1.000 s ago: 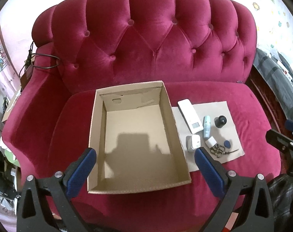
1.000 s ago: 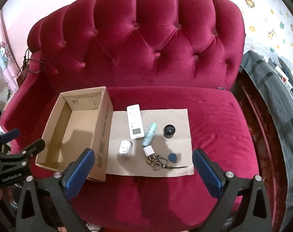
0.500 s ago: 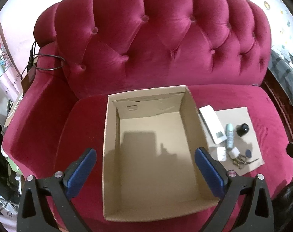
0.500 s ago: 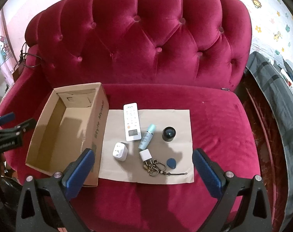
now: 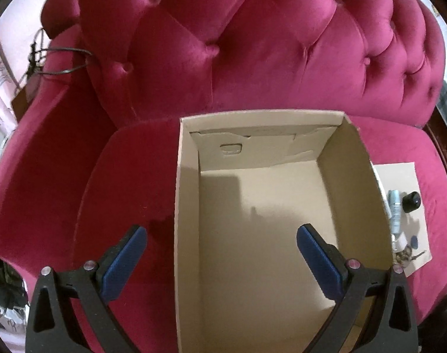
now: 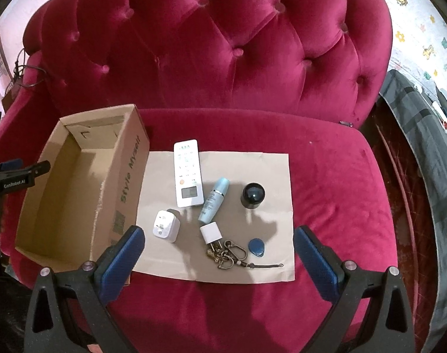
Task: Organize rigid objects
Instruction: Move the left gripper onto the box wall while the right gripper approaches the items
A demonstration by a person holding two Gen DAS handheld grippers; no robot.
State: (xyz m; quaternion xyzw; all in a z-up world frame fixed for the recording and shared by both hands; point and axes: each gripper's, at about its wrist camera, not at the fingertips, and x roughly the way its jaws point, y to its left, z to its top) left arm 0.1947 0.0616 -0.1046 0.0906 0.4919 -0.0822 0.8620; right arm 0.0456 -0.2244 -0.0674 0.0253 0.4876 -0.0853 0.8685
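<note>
An open, empty cardboard box (image 5: pixel 356 153) (image 6: pixel 129 176) sits on the left of a red sofa seat. Right of it a beige sheet (image 6: pixel 270 176) holds a white remote (image 6: pixel 187 173), a pale blue bottle (image 6: pixel 214 200), a black round cap (image 6: pixel 253 194), a white plug adapter (image 6: pixel 166 225), a white charger cube (image 6: pixel 210 234) and a key bunch with a blue fob (image 6: pixel 256 247). My left gripper (image 5: pixel 222 253) is open, straddling the box's left wall; it also shows in the right wrist view (image 6: pixel 17 170). My right gripper (image 6: pixel 219 250) is open above the keys.
The tufted red sofa back (image 6: pixel 223 44) rises behind. A black cable (image 5: pixel 58 58) lies on the left armrest. Grey striped fabric (image 6: pixel 423 135) hangs beyond the sofa's right side.
My left gripper has moved forward and down over the box, which now fills its view. My right gripper has moved closer to the items on the sheet.
</note>
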